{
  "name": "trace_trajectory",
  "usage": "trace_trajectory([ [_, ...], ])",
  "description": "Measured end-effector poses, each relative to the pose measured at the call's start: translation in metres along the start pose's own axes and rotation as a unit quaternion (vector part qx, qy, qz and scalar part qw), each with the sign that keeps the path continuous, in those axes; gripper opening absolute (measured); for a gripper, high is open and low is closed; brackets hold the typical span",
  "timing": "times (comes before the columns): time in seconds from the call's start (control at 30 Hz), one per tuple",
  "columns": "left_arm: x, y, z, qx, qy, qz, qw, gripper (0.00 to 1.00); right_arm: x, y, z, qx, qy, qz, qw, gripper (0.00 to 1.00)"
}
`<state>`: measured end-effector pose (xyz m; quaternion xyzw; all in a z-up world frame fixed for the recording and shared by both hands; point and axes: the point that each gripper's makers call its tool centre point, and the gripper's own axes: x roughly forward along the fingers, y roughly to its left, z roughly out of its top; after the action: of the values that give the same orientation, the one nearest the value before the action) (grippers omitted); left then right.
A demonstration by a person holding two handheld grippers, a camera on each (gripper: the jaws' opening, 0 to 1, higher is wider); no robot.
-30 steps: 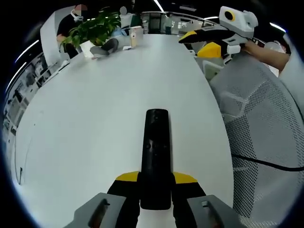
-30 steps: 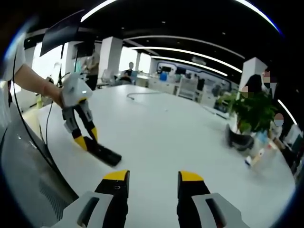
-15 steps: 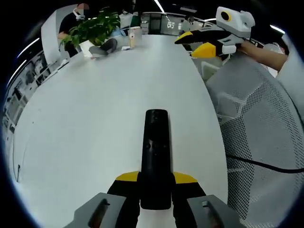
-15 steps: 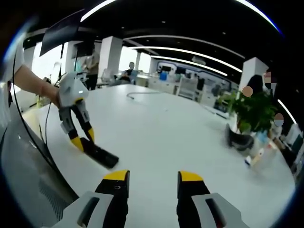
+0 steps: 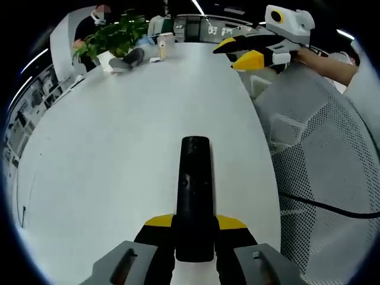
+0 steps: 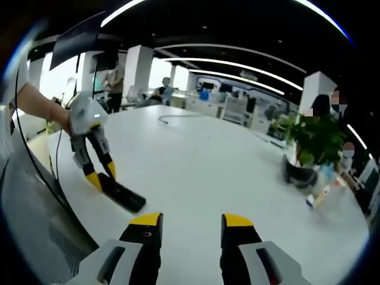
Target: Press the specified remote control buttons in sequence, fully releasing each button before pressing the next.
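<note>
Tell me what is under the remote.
The white table lies under the remote. Its near end sits between the left claw jaws, so what is beneath that end is covered.

Left view low along table [image 5: 119, 148]; right view higher, both share remote [image 6: 122, 194]

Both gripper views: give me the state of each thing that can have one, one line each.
Remote control: lying flat on the white table, rear end clamped between the left tongs.
Left tongs: shut on the remote.
Right tongs: open, empty, held above the table.
Potted plant: upright at the table's far end.
</note>
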<state>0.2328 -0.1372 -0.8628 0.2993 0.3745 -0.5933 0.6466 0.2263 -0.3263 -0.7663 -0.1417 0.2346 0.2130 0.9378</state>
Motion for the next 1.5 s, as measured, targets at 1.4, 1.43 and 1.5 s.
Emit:
trace_trajectory([
  [1.4,0.003,-0.039,-0.001,0.052,0.028,0.004,0.9983,0.24,0.000,0.003,-0.001,-0.004,0.004,0.007,1.0000,0.34],
  [1.43,0.003,-0.039,-0.001,0.053,0.030,0.004,0.9981,0.24,0.000,0.003,-0.001,-0.004,0.004,0.007,1.0000,0.34],
  [1.5,0.003,-0.039,-0.001,0.054,0.032,0.004,0.9981,0.24,0.000,0.004,-0.001,-0.003,0.004,0.008,0.9999,0.34],
])
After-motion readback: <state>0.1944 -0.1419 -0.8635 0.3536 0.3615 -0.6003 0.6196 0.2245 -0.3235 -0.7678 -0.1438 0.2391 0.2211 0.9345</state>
